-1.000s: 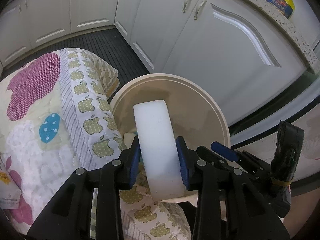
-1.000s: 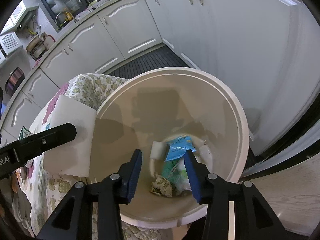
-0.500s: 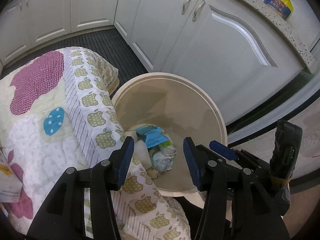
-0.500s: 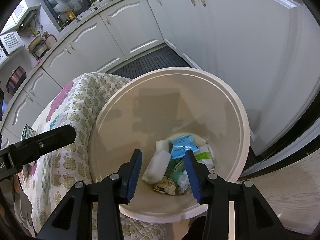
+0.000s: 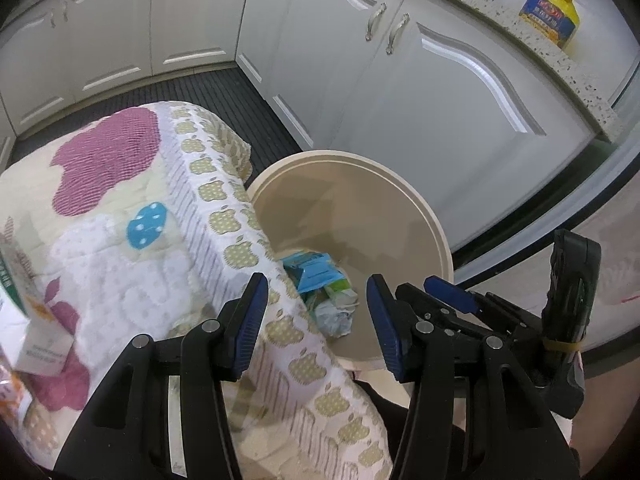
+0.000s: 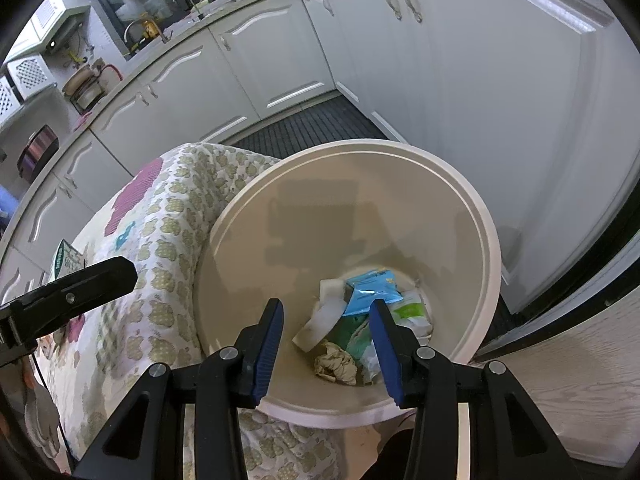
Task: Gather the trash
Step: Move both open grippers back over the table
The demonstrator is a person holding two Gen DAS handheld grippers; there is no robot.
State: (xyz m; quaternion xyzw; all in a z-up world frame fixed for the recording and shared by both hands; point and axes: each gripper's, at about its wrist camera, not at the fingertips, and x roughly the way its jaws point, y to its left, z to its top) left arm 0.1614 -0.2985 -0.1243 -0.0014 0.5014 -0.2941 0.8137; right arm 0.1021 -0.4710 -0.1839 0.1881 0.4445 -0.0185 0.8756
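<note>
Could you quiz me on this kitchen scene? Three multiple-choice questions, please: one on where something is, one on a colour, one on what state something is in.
1. Where does the blue wrapper lie?
A. on the quilt
B. at the bottom of the bin
C. on the counter

2. What colour are the pads on the right tool?
A. blue
B. red
C. yellow

3. What is the left tool doing?
A. squeezing a white block
B. gripping the bin's rim
C. open, holding nothing

Answers:
1 B, it sits among trash inside the bin.
2 A, both pads are blue.
3 C, its jaws stand apart with nothing between.
</note>
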